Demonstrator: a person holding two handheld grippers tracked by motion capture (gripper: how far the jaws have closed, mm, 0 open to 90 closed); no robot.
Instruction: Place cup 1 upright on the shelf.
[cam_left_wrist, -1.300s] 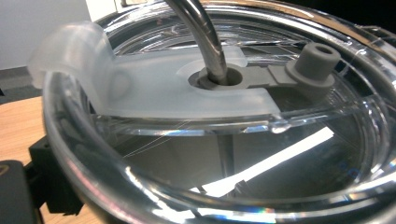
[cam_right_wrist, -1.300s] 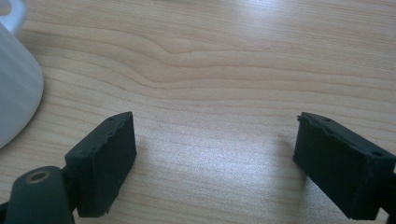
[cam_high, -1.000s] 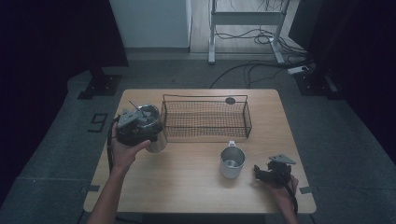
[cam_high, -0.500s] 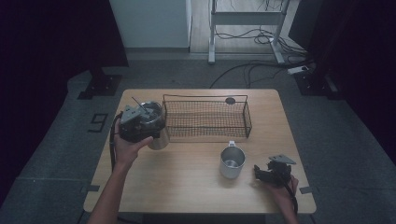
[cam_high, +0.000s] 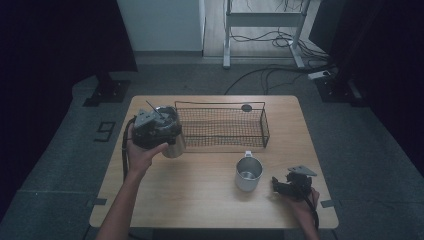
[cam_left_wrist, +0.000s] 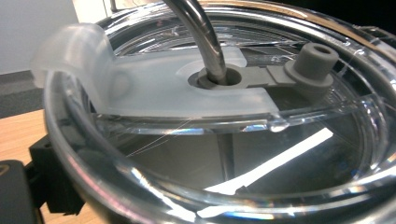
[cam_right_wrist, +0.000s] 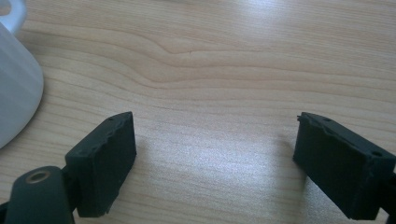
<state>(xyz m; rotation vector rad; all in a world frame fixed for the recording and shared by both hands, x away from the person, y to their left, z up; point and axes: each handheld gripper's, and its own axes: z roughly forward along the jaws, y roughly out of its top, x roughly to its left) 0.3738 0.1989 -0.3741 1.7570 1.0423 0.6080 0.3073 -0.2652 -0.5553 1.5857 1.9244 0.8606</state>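
One steel tumbler (cam_high: 172, 137) with a clear round lid (cam_left_wrist: 224, 121) and metal straw (cam_left_wrist: 201, 37) is clamped in the left hand-held gripper (cam_high: 152, 131) above the wooden bench (cam_high: 200, 200), beside one wire basket (cam_high: 222, 125). One steel mug (cam_high: 248, 173) stands near the right hand-held gripper (cam_right_wrist: 215, 163), jaws apart, empty.

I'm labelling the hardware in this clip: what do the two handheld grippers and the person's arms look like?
Both grippers, left and right, are black and blocky, each topped by a grey three-cornered plate. A black cable trails from each along the forearm. The right gripper's jaws are black rectangular blocks with rough-edged tips. The forearms are bare, with no sleeves in sight.
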